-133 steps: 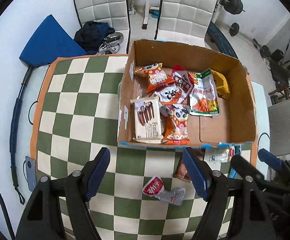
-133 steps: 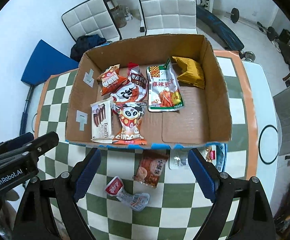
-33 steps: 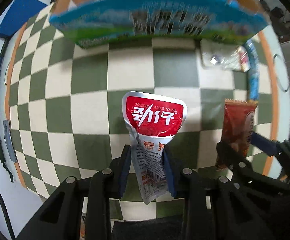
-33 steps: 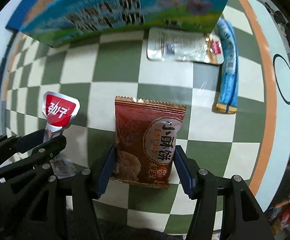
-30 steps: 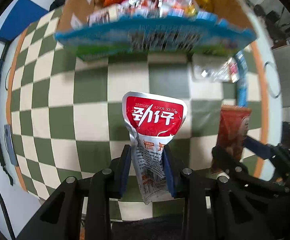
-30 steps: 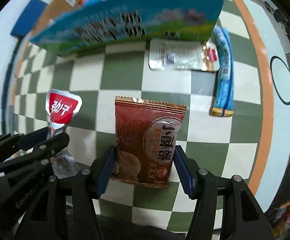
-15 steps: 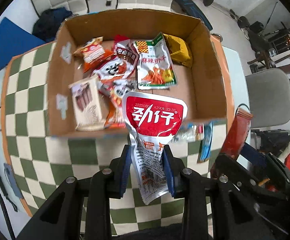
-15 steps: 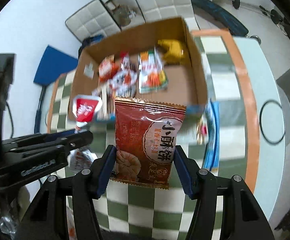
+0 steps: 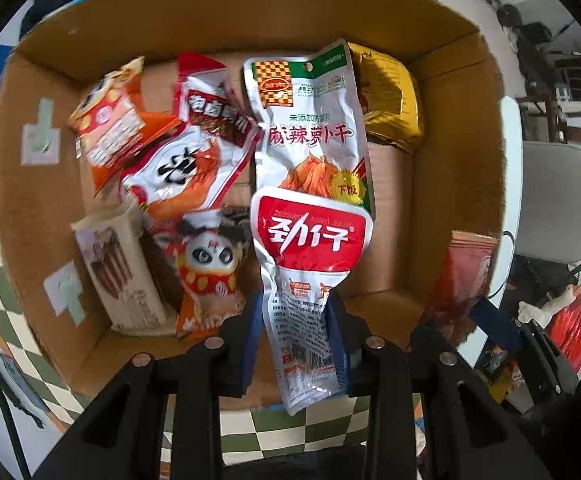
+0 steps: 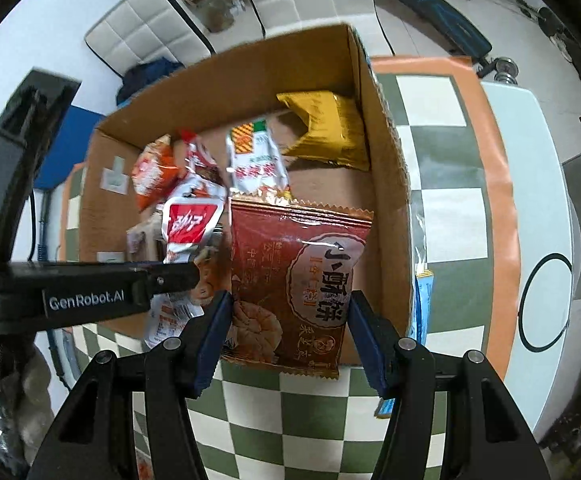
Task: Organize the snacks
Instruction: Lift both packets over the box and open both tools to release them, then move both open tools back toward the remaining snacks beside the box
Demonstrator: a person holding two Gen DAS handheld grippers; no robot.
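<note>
My left gripper (image 9: 294, 320) is shut on a red-and-silver snack pouch (image 9: 310, 264) and holds it over the open cardboard box (image 9: 250, 8). My right gripper (image 10: 290, 320) is shut on a brown biscuit packet (image 10: 294, 284) above the box's near right part (image 10: 386, 184). The box holds several snack packs: a green-and-white pack (image 9: 310, 128), a yellow bag (image 9: 390, 104), a panda pack (image 9: 210, 268), a biscuit-stick box (image 9: 118, 276). The left gripper and its pouch (image 10: 190, 224) also show in the right wrist view; the brown packet (image 9: 462, 276) shows in the left wrist view.
The box stands on a green-and-white checkered table (image 10: 430, 112) with an orange border. A blue stick pack (image 10: 422, 300) lies on the table right of the box. White padded chairs (image 10: 146, 36) and gym gear stand behind; a grey chair (image 9: 554, 200) is at the right.
Both grippers have lifted their snacks off the table and moved forward; they now hang over the box, closer to its contents than half a second ago.
</note>
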